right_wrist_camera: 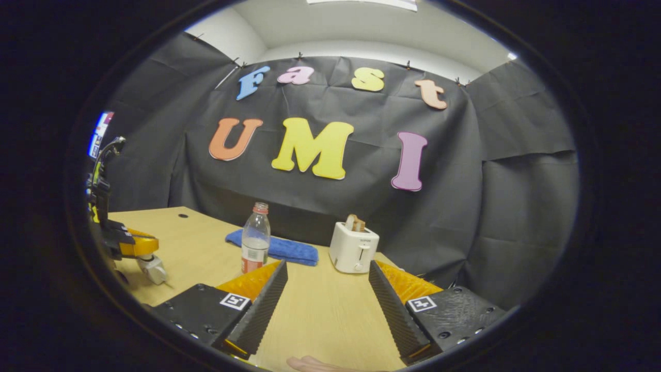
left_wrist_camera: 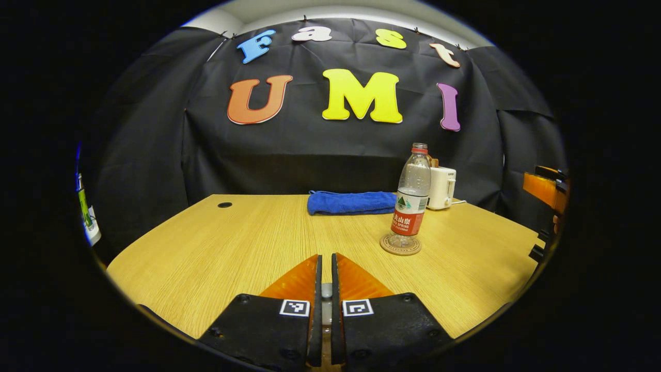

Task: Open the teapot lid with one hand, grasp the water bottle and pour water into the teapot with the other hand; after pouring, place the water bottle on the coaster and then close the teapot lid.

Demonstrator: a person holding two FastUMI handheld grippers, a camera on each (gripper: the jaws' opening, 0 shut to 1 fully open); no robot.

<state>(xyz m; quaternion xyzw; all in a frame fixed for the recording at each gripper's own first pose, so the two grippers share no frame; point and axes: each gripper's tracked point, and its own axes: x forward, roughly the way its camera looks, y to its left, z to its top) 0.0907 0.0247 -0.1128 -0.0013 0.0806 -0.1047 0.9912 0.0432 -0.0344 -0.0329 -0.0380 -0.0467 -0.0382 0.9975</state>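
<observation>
The water bottle (left_wrist_camera: 411, 199) stands upright on the round coaster (left_wrist_camera: 400, 245), cap on, on the wooden table (left_wrist_camera: 217, 248). It looks only partly filled, so I'd guess it's light, and that thin clear plastic will likely buckle if squeezed hard; the labelled middle band seems the safest place to grip, since the bare plastic above may be slippery. The left gripper (left_wrist_camera: 326, 268) hangs low over the table with its fingers nearly together, a thin gap between them, holding nothing. The right gripper (right_wrist_camera: 328, 284) is spread wide and empty, the bottle off past its left finger. In the right gripper view, the left gripper (right_wrist_camera: 147, 258) sits at the far left with something small and white at its tip; teapot lid or not, I cannot tell. Behind the bottle lie a folded blue towel (left_wrist_camera: 351, 202) and a white toaster (right_wrist_camera: 353, 248), both apart from it, so the approach looks open.
</observation>
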